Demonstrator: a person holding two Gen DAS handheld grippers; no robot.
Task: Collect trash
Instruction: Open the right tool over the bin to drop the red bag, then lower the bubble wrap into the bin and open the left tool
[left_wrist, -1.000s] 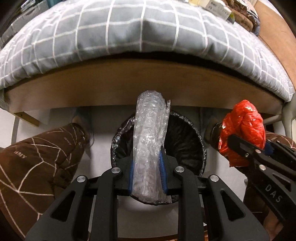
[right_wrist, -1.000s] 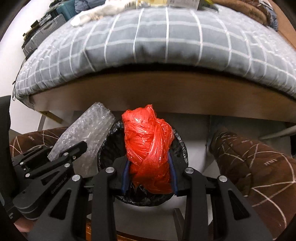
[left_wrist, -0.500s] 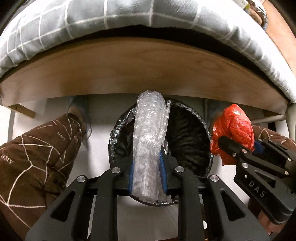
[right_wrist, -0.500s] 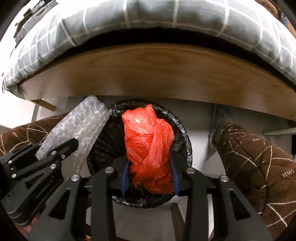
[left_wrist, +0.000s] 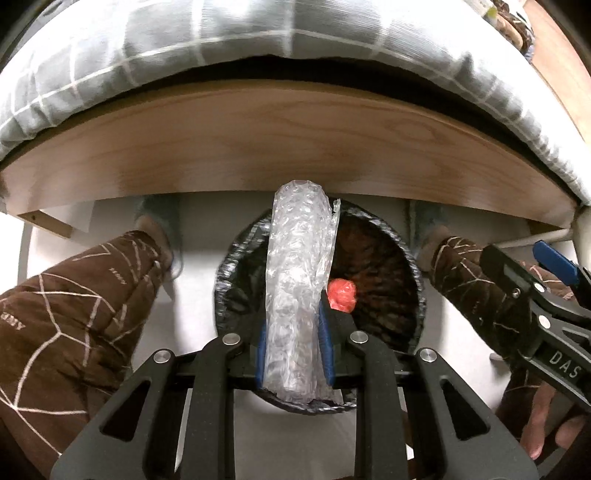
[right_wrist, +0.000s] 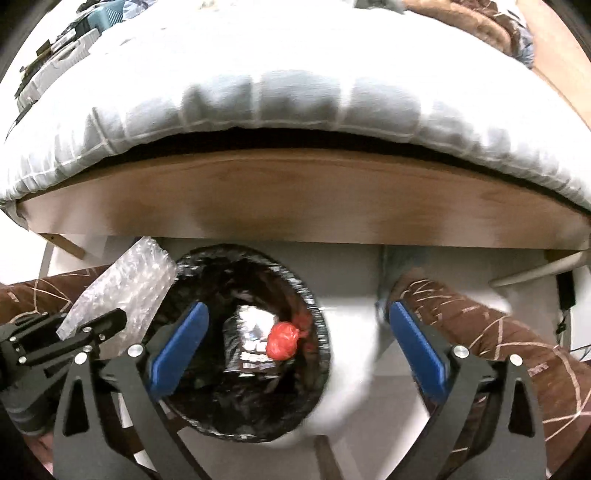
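My left gripper (left_wrist: 293, 343) is shut on a roll of clear bubble wrap (left_wrist: 297, 291) and holds it upright over the black-lined trash bin (left_wrist: 415, 273). The red plastic bag (right_wrist: 282, 344) lies inside the bin (right_wrist: 317, 306), beside a silvery wrapper (right_wrist: 255, 328); it also shows in the left wrist view (left_wrist: 341, 293). My right gripper (right_wrist: 301, 345) is open and empty above the bin's right side; it shows at the right edge of the left wrist view (left_wrist: 535, 273). The bubble wrap shows at left in the right wrist view (right_wrist: 125, 291).
A wooden bed frame (left_wrist: 288, 147) with a grey checked mattress (left_wrist: 221, 48) overhangs just behind the bin. The person's legs in brown trousers (left_wrist: 74, 306) (right_wrist: 498, 332) stand on either side of the bin on a white floor (right_wrist: 354, 280).
My right gripper opened and dropped the red bag into the bin. Both grippers tilted down toward the bin. The left gripper still holds the bubble wrap.
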